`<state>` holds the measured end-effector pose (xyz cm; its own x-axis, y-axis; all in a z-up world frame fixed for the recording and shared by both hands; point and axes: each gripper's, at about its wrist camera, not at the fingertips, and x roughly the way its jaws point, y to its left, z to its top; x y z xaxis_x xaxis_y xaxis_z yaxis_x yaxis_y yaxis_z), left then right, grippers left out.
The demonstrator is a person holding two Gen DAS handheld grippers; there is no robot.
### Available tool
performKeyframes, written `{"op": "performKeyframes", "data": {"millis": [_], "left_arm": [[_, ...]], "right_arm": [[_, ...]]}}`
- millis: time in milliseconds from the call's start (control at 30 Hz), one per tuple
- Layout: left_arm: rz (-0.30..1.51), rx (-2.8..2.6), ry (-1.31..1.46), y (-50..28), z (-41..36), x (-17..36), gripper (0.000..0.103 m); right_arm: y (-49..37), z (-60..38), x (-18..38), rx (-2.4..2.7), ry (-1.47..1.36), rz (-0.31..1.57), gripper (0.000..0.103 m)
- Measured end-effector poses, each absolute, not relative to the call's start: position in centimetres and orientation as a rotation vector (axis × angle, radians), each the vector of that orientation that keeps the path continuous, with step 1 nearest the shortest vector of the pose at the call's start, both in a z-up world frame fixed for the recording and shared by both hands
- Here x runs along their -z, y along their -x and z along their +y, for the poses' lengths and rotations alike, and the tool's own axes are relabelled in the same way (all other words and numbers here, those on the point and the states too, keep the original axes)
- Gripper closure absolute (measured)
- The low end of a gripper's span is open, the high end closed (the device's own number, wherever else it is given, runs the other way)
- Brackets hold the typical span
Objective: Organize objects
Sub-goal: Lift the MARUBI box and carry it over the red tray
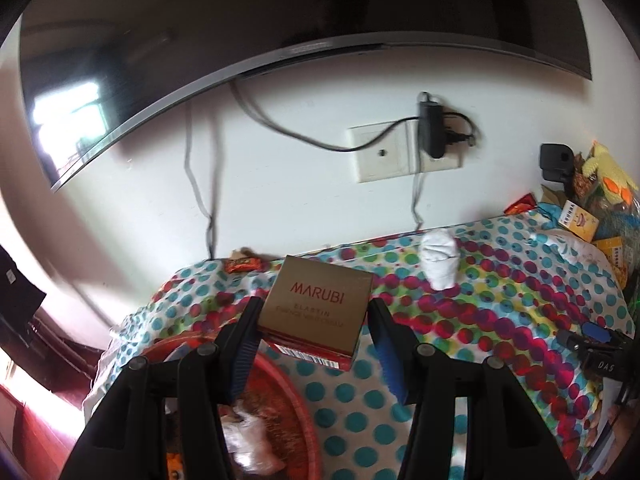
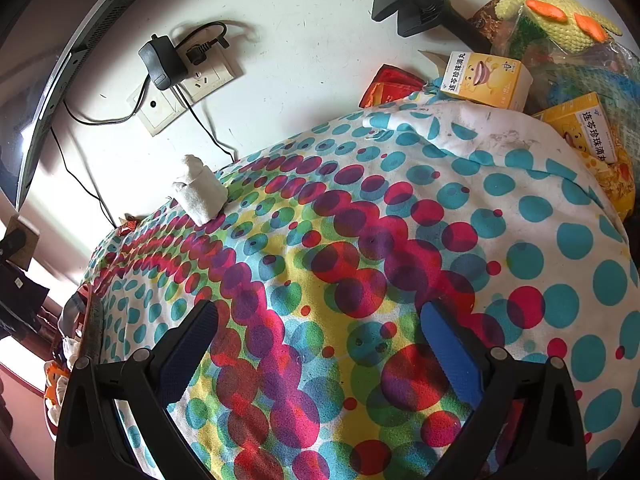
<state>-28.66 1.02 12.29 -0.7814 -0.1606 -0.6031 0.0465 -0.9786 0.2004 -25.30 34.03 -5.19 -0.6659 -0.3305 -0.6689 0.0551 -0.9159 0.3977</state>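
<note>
A gold and red box marked MARUBI (image 1: 320, 304) hangs between the fingers of my left gripper (image 1: 315, 306), which is shut on its two sides. The box is lifted off the spotted cloth (image 1: 480, 320), above the edge of a red basin (image 1: 288, 392) at lower left. White fabric items lie in the basin. A rolled white sock (image 1: 439, 262) lies near the wall; it also shows as the sock (image 2: 200, 192) in the right wrist view. My right gripper (image 2: 320, 308) stands open over the cloth (image 2: 360, 240) with nothing between its blue pads.
Yellow cartons (image 2: 484, 80), a knitted yellow toy (image 2: 560, 12) and snack bags crowd the far right corner. A black clamp mount (image 2: 412, 8) stands by the wall. An orange wrapper (image 1: 242, 265) lies at the cloth's far edge. A wall socket with adapter (image 1: 430, 132) and a screen are behind.
</note>
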Motion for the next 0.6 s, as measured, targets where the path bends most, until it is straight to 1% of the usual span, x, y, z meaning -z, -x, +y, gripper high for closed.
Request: {"op": "performKeyframes", "data": {"millis": [133,333,400,500,600], "left_arm": [[-0.17,2.79,-0.996,27.4,-5.1,-12.8,0.049],[-0.096,2.675,-1.016,24.9,-13.4,-12.5,0.049],[-0.068,2.666,-1.014,23.7,-15.2,-12.6,0.049],[-0.078,2.631,-1.024,21.7,-18.0,-12.2,0.049],[-0.033,2.593,-1.056,20.1,-20.8,-11.1,0.049]], "right_arm": [[25.3,34.0,5.2,2.637,-1.161,-0.514,0.002],[25.3,34.0,5.2,2.638,-1.162,-0.514,0.001],[25.3,34.0,5.2,2.637,-1.161,-0.517,0.001],[25.3,34.0,5.3,2.638,-1.161,-0.516,0.001],[25.3,34.0,5.3,2.637,-1.161,-0.518,0.001]]}}
